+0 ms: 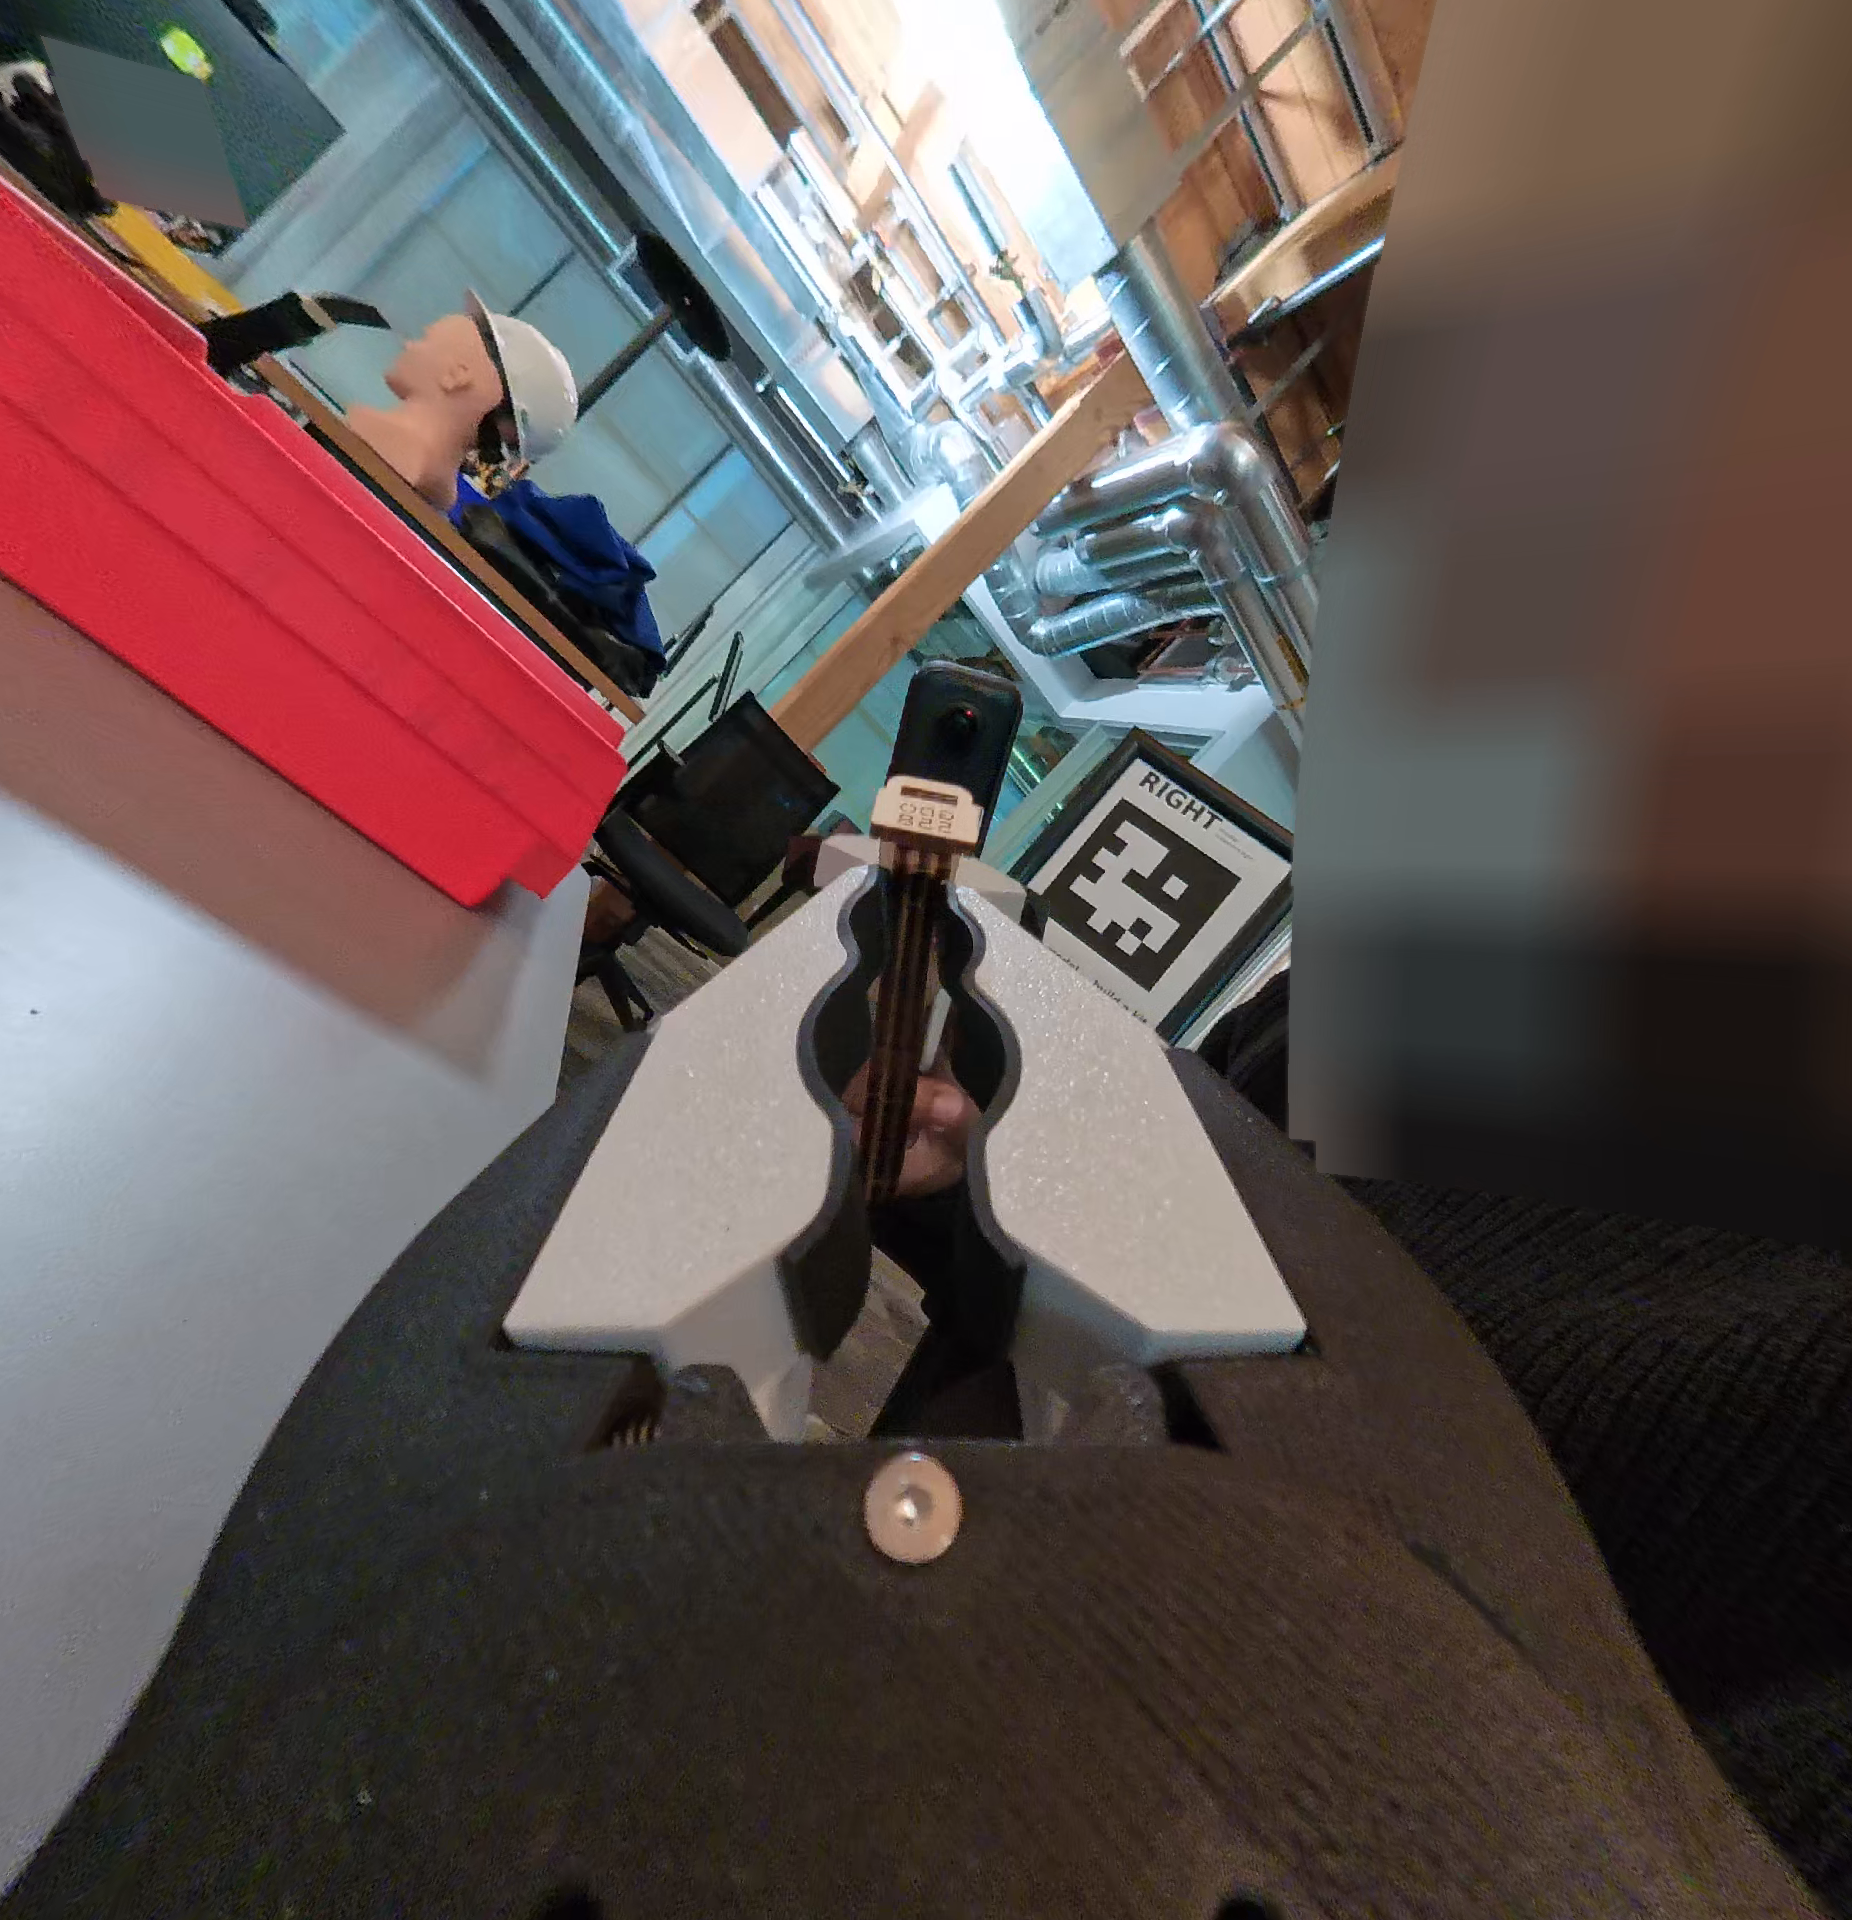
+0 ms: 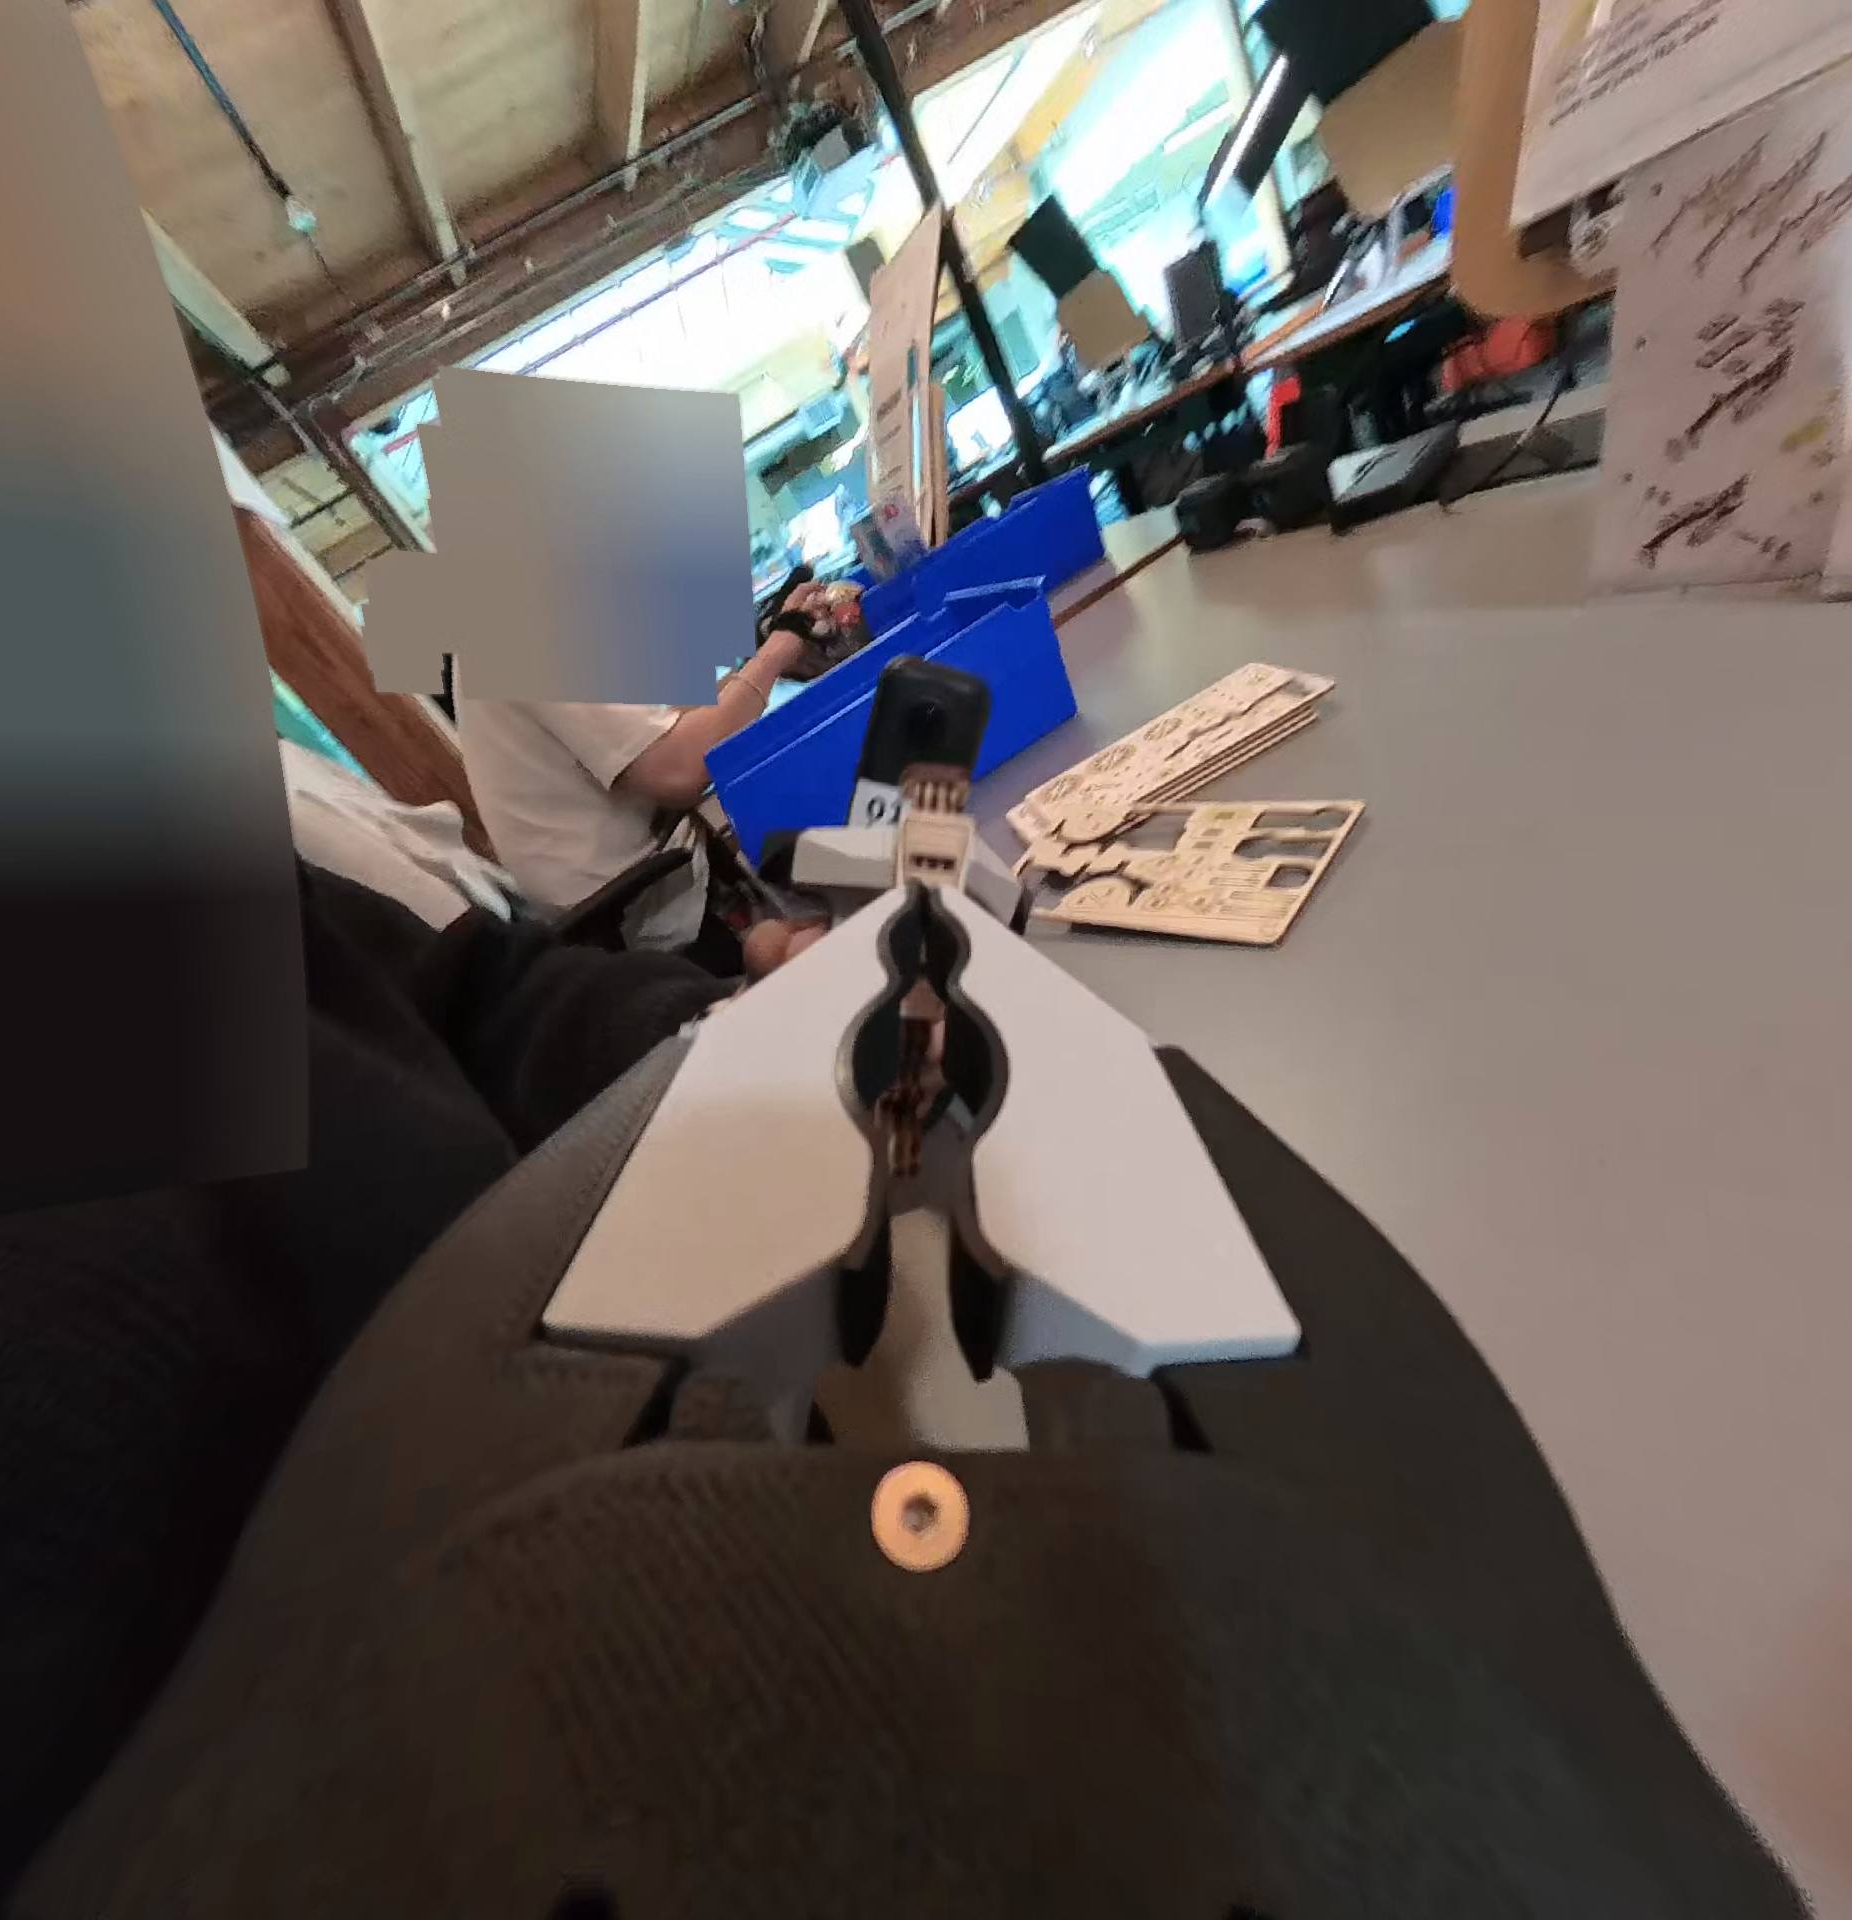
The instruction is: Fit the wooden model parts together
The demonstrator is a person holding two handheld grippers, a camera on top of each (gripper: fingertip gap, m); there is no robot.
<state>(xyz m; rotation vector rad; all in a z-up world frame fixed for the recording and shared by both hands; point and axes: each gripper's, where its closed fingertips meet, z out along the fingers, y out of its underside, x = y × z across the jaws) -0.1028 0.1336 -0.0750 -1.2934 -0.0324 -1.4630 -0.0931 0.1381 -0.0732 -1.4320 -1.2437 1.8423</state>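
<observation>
presently, item one: left gripper (image 1: 917, 894), jaws clenched on a wooden part (image 1: 906, 987), a stack of thin laser-cut strips seen edge-on, with a pale cross-piece (image 1: 927, 812) seated at its far tip. item two: right gripper (image 2: 927, 904), jaws clenched on a small wooden part (image 2: 932, 854) that juts just past the fingertips; darker strip edges show between the jaws nearer the camera. the two grippers face each other tip to tip above a grey table (image 2: 1473, 1039), each view showing the other's camera beyond the held piece; whether the two wooden parts are touching, or already one joined piece held from both ends, cannot be told. item three: wooden sheets (image 2: 1192, 831), flat on the table to the far right, several cut-outs already empty, others still holding parts. item four: blue bins (image 2: 901, 717), far behind the sheets. item five: red bin (image 1: 226, 582), left side. judged progress: some parts freed and stacked, one joint in hand; most of the sheets' parts remain to be fitted.
</observation>
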